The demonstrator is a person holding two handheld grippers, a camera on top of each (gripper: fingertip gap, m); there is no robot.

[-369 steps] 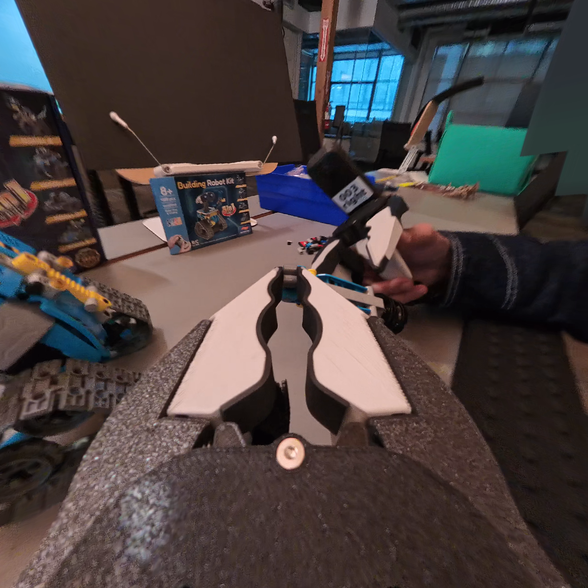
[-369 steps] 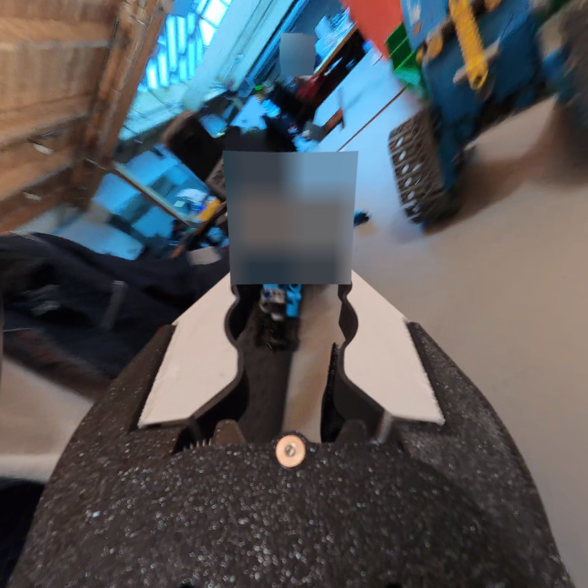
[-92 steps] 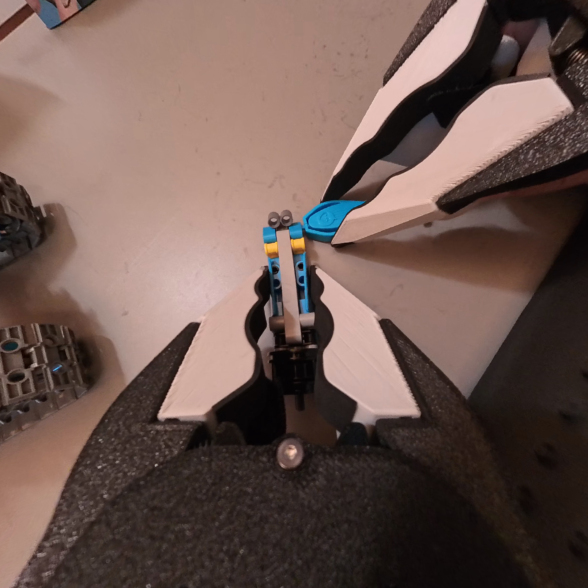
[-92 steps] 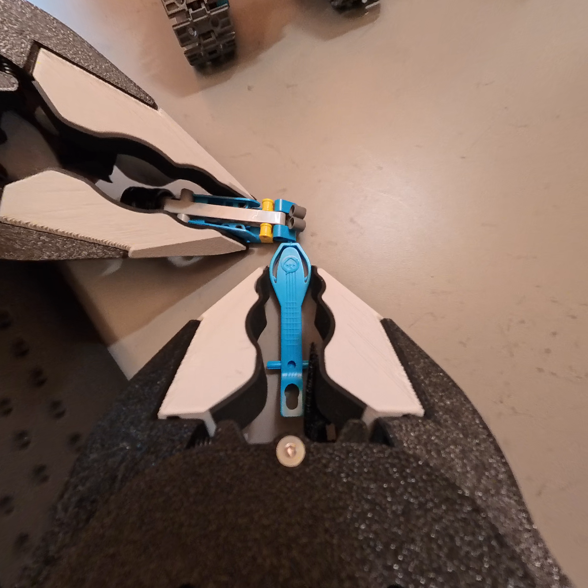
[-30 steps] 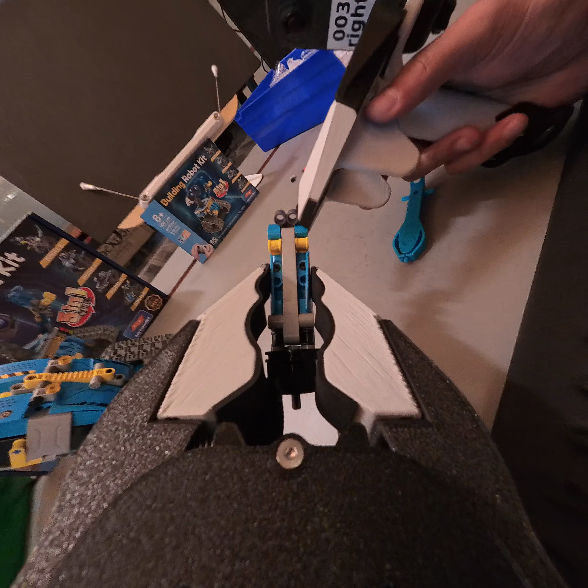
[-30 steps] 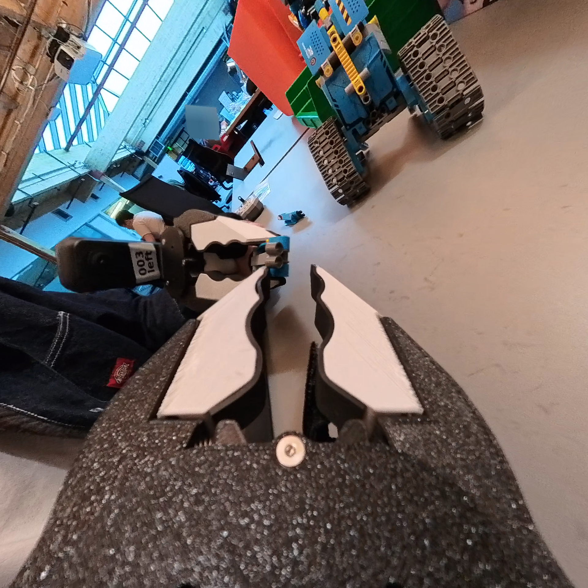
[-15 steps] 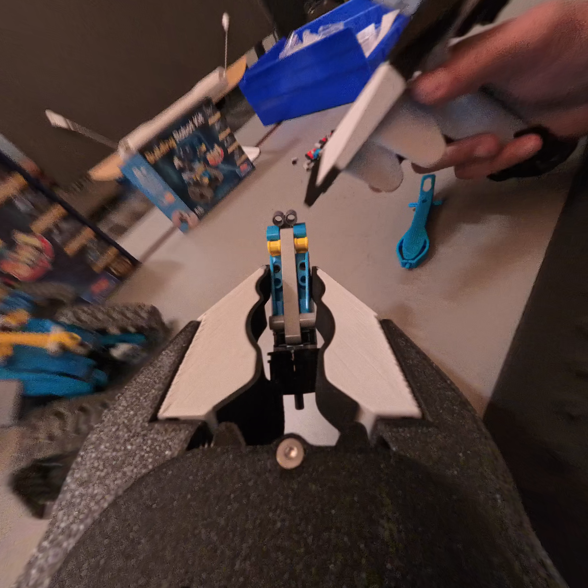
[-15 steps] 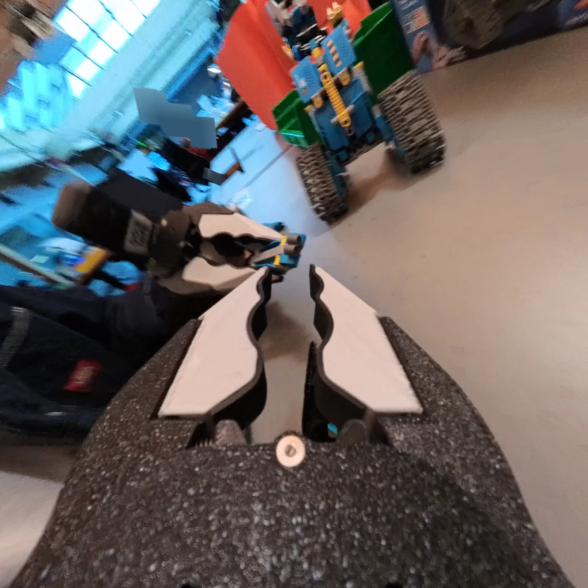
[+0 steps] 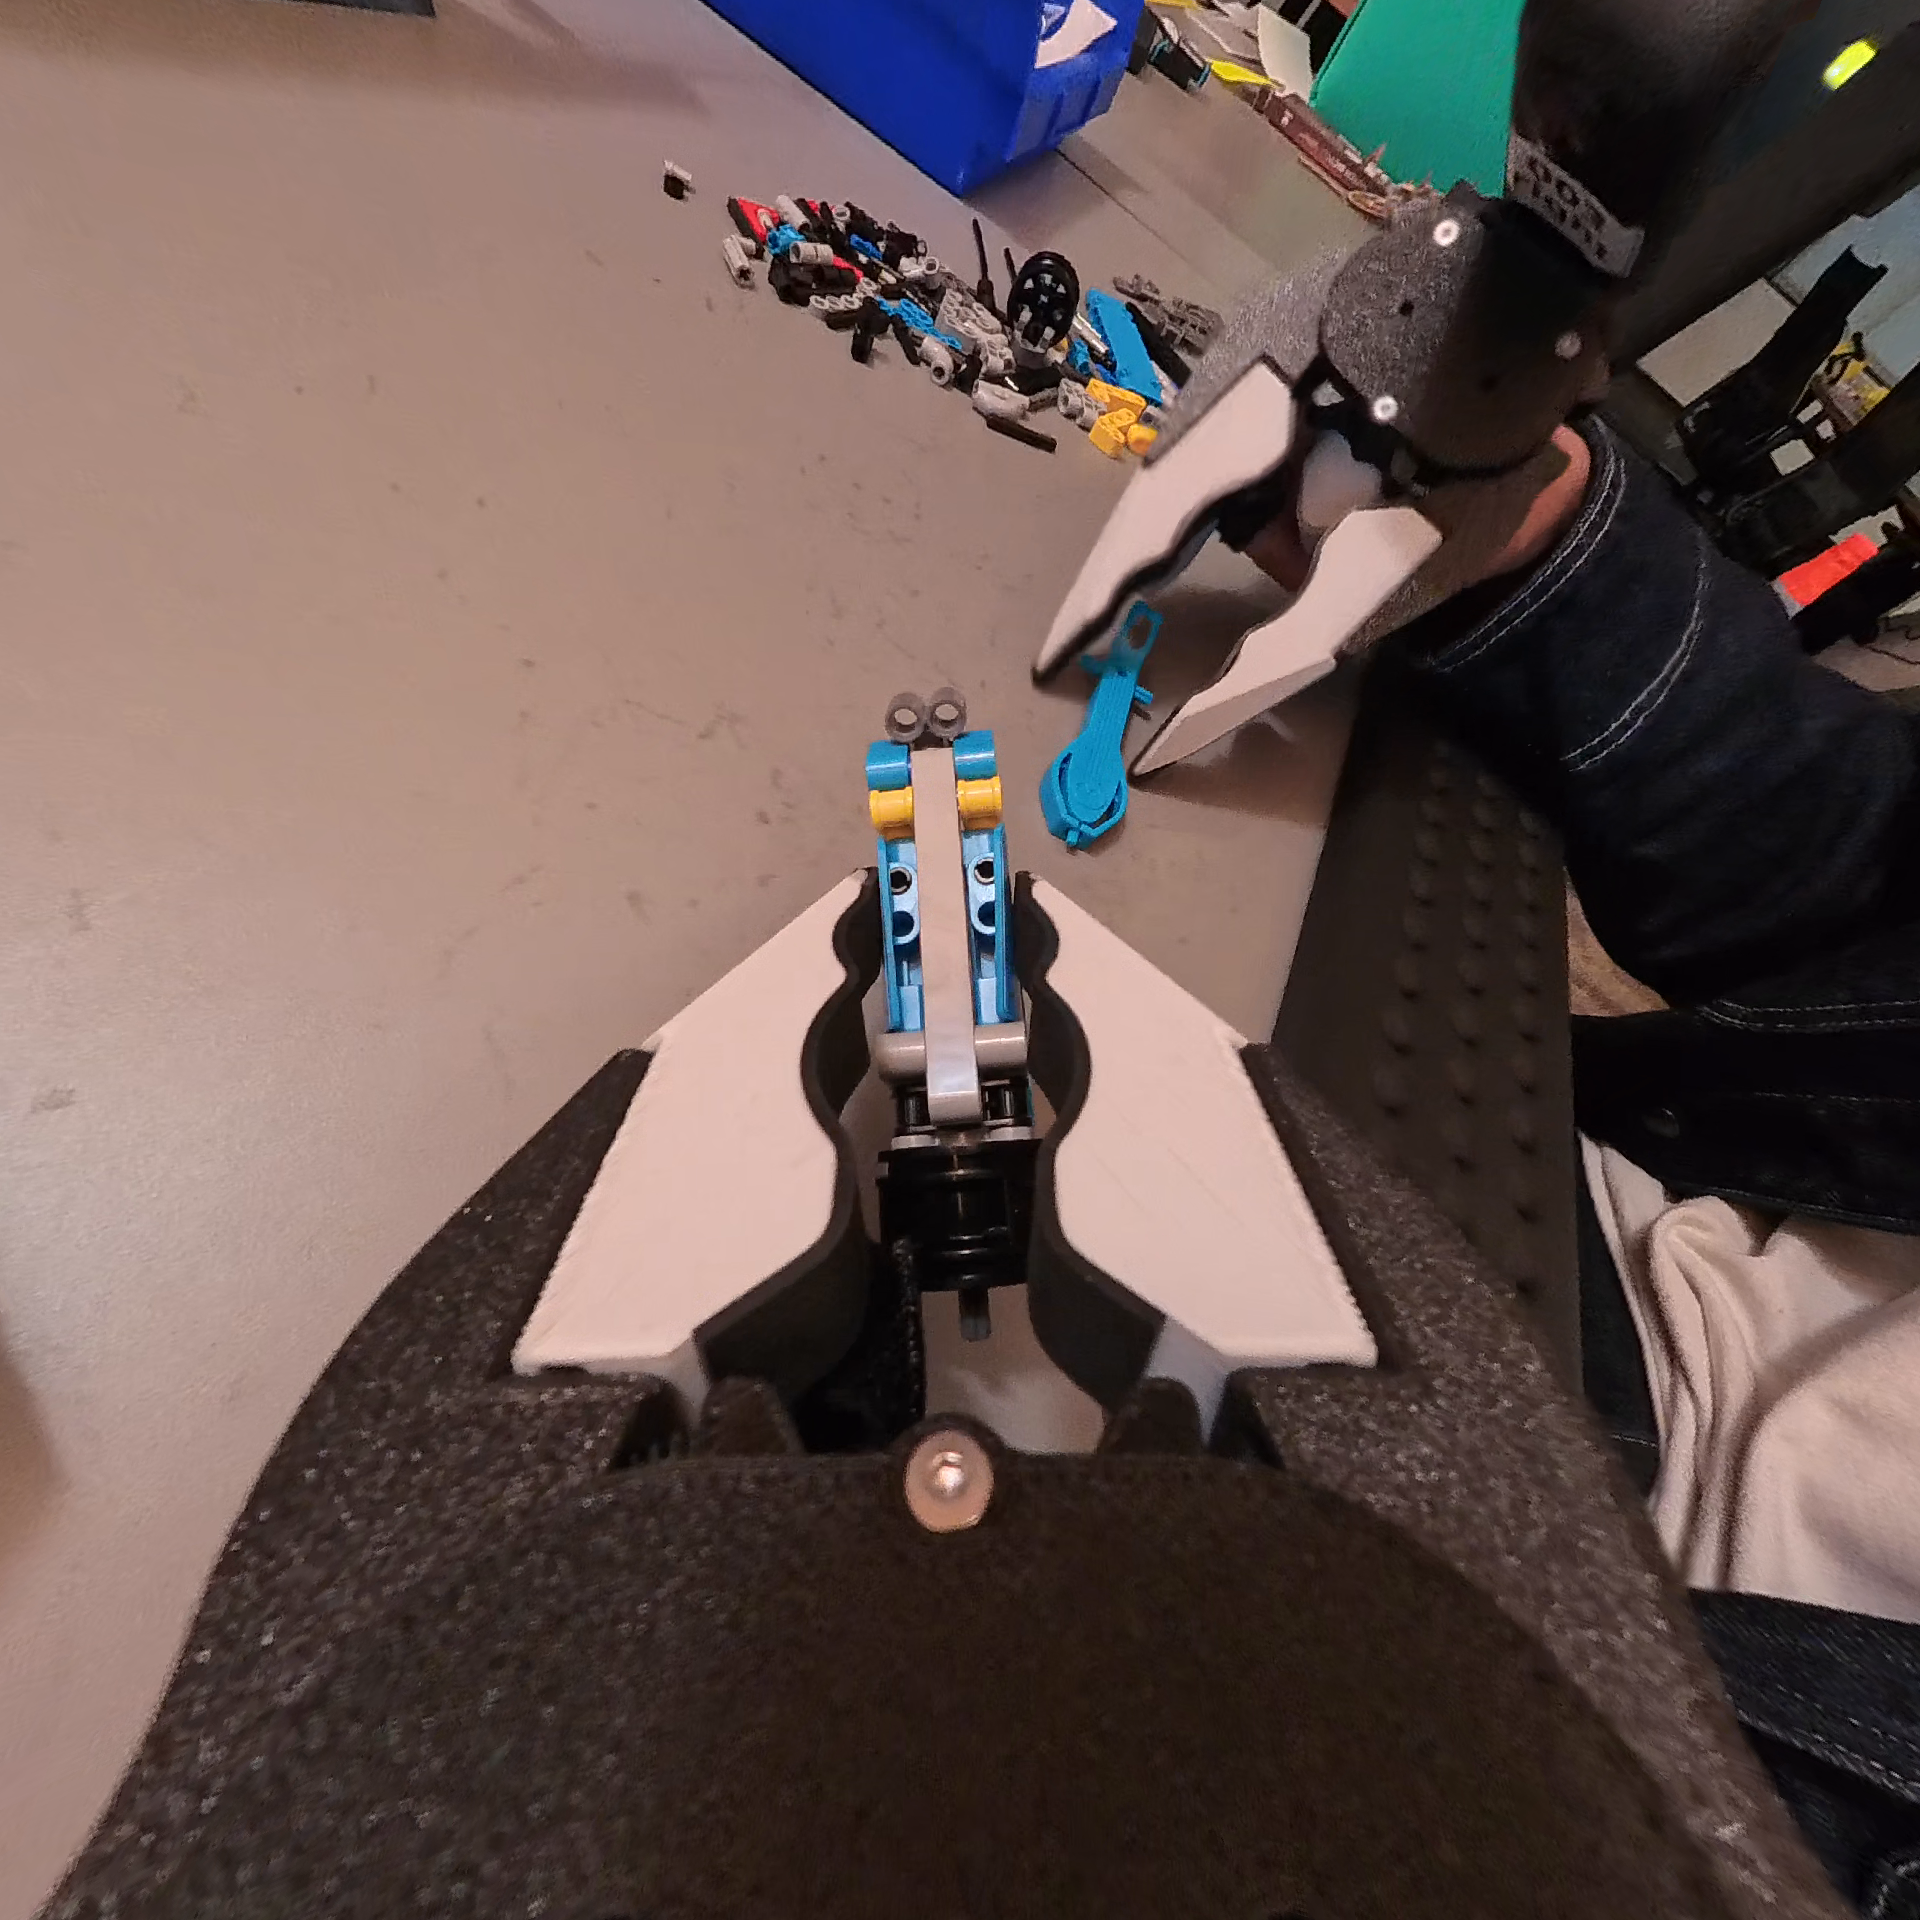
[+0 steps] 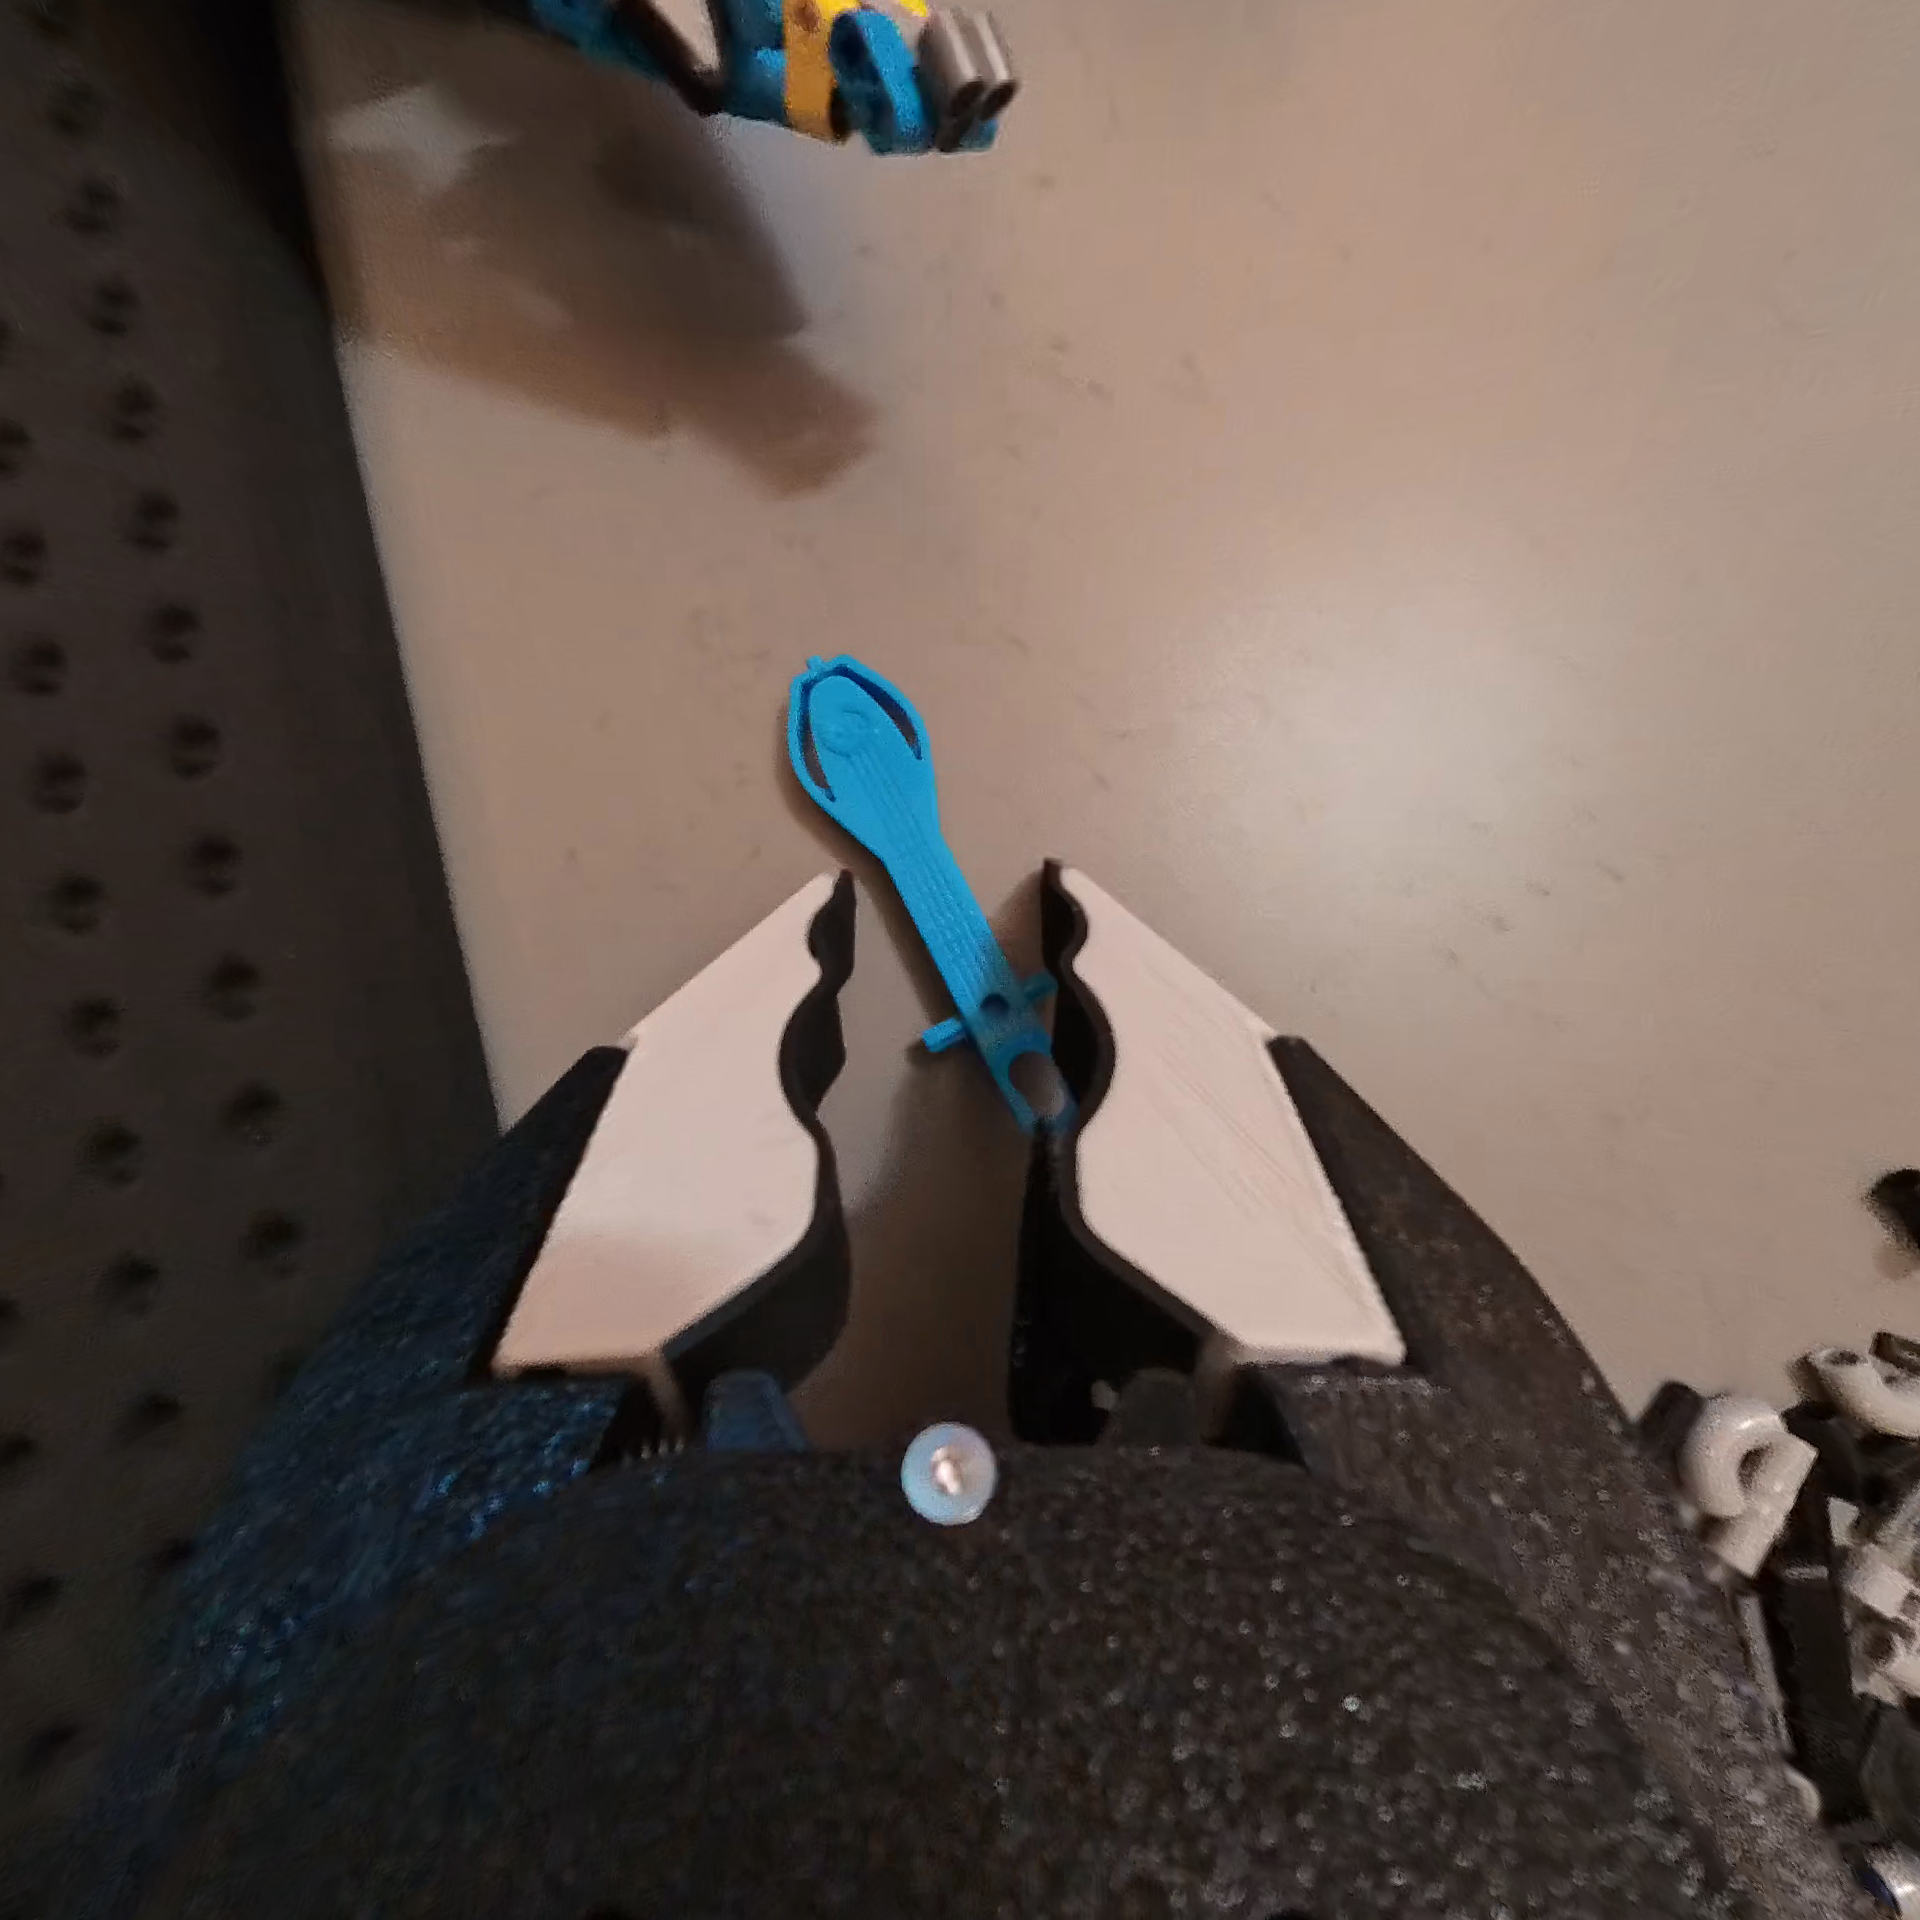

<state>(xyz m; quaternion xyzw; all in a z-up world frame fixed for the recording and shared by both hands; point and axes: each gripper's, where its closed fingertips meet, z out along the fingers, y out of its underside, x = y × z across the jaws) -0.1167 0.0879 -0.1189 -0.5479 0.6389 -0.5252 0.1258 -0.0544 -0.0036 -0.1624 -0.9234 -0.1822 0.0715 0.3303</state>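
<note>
My left gripper (image 9: 940,883) is shut on a small blue, grey and yellow brick assembly (image 9: 935,852) that sticks out past its fingertips above the table (image 9: 416,623). The assembly's tip also shows at the top of the right wrist view (image 10: 883,62). A blue spoon-shaped plastic tool (image 10: 904,842) lies flat on the table. My right gripper (image 10: 945,883) is open and points down over it, its fingers on either side of the tool's handle. In the left wrist view the right gripper (image 9: 1091,717) straddles the tool (image 9: 1096,758), just right of the assembly.
A pile of several loose small brick parts (image 9: 956,312) lies on the table beyond the grippers and shows at the lower right of the right wrist view (image 10: 1808,1507). A blue bin (image 9: 956,73) stands at the back. A dark perforated mat (image 9: 1423,987) borders the table's near edge. A person's dark sleeve (image 9: 1683,748) is at right. Left tips to right tips: about 12 cm.
The right gripper has swung down from pointing across the table to straddling the blue tool, which it let go about three seconds ago. The left gripper has tilted down, still holding the assembly.
</note>
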